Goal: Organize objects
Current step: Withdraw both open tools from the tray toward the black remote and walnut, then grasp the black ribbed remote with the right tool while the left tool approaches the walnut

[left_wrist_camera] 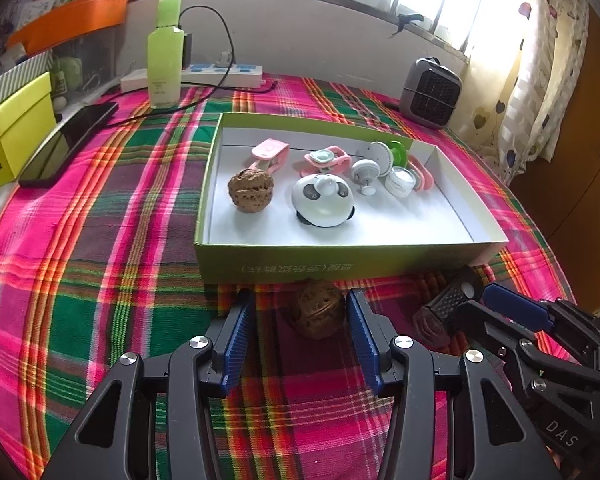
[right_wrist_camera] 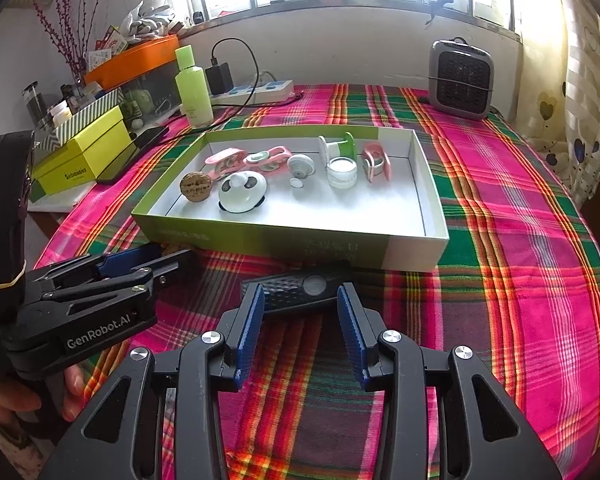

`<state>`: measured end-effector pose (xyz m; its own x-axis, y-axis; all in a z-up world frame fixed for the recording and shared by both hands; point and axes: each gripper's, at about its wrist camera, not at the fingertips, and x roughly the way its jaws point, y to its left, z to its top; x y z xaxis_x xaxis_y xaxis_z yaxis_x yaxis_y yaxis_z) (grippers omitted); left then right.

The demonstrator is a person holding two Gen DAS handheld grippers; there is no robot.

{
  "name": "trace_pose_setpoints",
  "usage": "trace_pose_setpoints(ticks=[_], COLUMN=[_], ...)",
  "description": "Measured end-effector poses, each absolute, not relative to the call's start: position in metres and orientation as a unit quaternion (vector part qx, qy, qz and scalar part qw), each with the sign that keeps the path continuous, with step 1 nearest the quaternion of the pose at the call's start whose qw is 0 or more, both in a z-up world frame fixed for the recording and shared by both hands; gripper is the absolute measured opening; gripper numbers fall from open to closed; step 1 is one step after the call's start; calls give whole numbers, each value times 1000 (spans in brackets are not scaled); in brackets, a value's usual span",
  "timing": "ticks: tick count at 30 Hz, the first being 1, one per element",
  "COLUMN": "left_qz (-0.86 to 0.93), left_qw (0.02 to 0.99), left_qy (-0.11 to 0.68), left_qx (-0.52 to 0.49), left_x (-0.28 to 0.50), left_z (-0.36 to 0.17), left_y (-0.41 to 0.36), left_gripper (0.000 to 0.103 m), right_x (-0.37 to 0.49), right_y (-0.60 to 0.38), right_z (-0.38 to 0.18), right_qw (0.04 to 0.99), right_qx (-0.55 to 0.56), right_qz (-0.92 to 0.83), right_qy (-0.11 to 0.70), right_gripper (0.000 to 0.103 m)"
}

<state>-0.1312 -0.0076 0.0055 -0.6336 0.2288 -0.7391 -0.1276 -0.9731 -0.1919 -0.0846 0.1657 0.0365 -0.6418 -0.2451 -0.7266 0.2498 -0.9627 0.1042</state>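
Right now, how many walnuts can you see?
2. One walnut lies inside the green box, at its left end beside the panda toy. The other walnut sits on the plaid cloth just outside the box's near wall, between the left gripper's jaws.

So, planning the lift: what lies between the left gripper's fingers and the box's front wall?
Only a walnut on the plaid cloth, standing between the left gripper fingers, just before the box wall. The left wrist view shows it.
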Motion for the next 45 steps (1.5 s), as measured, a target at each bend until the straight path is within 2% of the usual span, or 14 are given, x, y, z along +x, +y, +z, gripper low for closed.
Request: trace_pose_setpoints(ticks=[11, 29, 45], left_qz=[900, 896, 896], left_qw=[110, 122, 123], left_qy=[-88, -117, -119], left_qx=[-413, -410, -410], left_x=[-132, -132, -133], left_z=[4, 4, 4], left_y=[-16, -24, -24], left_gripper=[46, 45, 45], right_x=[-87, -79, -64], right_y=[137, 137, 177], right_z=[37, 36, 37], right_qw=[115, 95, 61], right_qx=[388, 394, 403], right_qz=[-913, -910, -911], right_qy=[55, 86, 57], right_gripper=[40, 40, 40])
